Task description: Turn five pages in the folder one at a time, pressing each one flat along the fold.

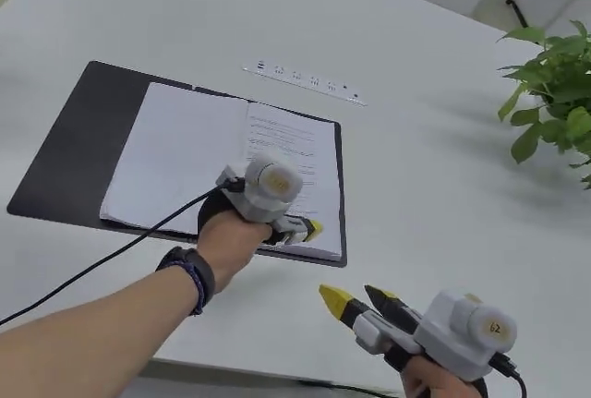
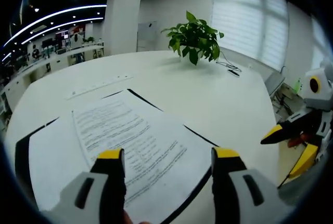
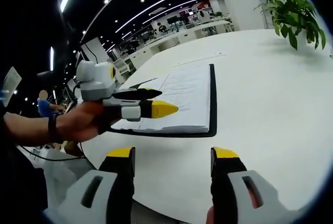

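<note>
The open folder (image 1: 55,176) lies in the left half of the head view on a white table (image 1: 416,167). Its black cover shows as a wide border on the left and a thin one along the right and lower edges. Bare tabletop runs from the folder's right edge across the middle right of the frame to a potted plant (image 1: 554,93) at the right border. A narrow printed strip (image 1: 305,82) lies above the folder, apart from it.

Inside the folder, a blank sheet (image 1: 180,153) sits left of the fold and a printed page (image 1: 295,153) right of it, both lying flat.

The left gripper (image 1: 309,228) is over the printed page's lower right corner, close to the folder's edge. In the left gripper view its jaws (image 2: 167,154) stand wide apart above the text, gripping nothing.

The right gripper (image 1: 353,295) is at the lower right of the frame over bare table, clear of the folder, its jaws also spread and empty.
</note>
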`<action>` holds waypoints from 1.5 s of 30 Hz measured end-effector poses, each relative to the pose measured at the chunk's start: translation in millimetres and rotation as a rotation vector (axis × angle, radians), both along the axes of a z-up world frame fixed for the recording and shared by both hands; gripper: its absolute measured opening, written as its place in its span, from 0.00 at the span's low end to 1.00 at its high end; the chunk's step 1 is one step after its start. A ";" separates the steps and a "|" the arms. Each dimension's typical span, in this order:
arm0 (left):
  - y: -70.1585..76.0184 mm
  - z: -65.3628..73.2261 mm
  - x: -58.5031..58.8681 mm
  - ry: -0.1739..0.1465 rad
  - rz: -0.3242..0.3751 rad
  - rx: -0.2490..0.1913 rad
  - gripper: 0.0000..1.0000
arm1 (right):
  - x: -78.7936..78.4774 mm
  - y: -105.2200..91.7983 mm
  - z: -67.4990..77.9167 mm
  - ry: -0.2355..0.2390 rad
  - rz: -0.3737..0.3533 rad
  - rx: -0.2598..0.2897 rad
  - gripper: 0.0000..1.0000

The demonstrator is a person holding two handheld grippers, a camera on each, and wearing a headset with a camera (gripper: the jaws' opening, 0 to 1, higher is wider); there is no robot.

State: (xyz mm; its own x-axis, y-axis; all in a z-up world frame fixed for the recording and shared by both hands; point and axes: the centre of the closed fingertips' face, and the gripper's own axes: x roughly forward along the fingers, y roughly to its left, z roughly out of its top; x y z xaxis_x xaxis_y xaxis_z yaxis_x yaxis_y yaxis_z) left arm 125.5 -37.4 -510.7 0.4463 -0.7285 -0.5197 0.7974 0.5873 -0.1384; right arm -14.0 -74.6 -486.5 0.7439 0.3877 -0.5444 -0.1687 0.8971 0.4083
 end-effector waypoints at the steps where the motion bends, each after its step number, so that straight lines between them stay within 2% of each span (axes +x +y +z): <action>1: -1.0 -2.3 -1.1 0.004 0.002 0.004 0.67 | -0.6 -1.2 -0.2 0.001 -0.002 0.000 0.57; 4: -5.8 -5.3 -4.1 -0.004 0.005 0.007 0.67 | -2.4 -5.8 1.1 -0.002 -0.013 0.001 0.57; 9: -16.0 -8.3 -2.8 -0.016 0.014 -0.015 0.66 | -3.5 -13.3 2.4 -0.011 -0.043 0.017 0.56; 12: -20.4 -13.5 -4.4 -0.026 0.007 -0.009 0.65 | -4.0 -14.0 0.7 -0.008 -0.046 0.018 0.56; 13: -20.5 -15.9 -3.9 -0.032 0.009 -0.003 0.64 | -4.3 -14.0 0.0 -0.006 -0.045 0.018 0.56; 16: -25.4 -27.2 -7.8 -0.018 -0.009 0.011 0.66 | -4.0 -13.4 0.1 -0.006 -0.035 0.016 0.56; 17: -24.1 -33.1 -9.3 -0.034 -0.022 0.045 0.66 | -3.7 -13.4 0.6 -0.008 -0.034 0.015 0.56; 19: -21.7 -42.0 -14.1 -0.026 -0.030 0.079 0.64 | -3.0 -14.1 1.2 -0.009 -0.034 0.016 0.56; 20: -22.5 -38.7 -13.9 -0.064 -0.029 0.075 0.64 | -2.3 -14.7 1.9 -0.013 -0.035 0.017 0.55; 26: -19.9 -35.3 -6.9 -0.038 -0.003 0.049 0.58 | -1.1 -16.0 0.6 -0.015 -0.038 0.023 0.54; 29: -19.4 -37.5 -6.2 -0.055 -0.012 0.068 0.55 | -1.2 -15.9 -0.9 -0.013 -0.040 0.026 0.54; 36: -19.3 -37.2 -7.4 -0.086 -0.013 0.074 0.54 | -1.1 -14.3 -1.1 -0.013 -0.034 0.024 0.54; 43: -21.9 -36.4 -8.3 -0.103 -0.030 0.069 0.31 | 4.1 -16.9 0.6 -0.021 -0.033 0.024 0.52; 45: -20.0 -36.6 -6.2 -0.090 -0.017 0.054 0.29 | 7.5 -17.2 0.6 -0.023 -0.029 0.023 0.52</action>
State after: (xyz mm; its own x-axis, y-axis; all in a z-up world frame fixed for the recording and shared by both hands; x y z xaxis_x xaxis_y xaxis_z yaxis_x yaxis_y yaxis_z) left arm 119.3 -57.4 -547.3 0.4807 -0.7085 -0.5167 0.8153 0.5781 -0.0343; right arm -6.5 -91.9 -485.9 0.7676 0.3777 -0.5178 -0.1522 0.8923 0.4251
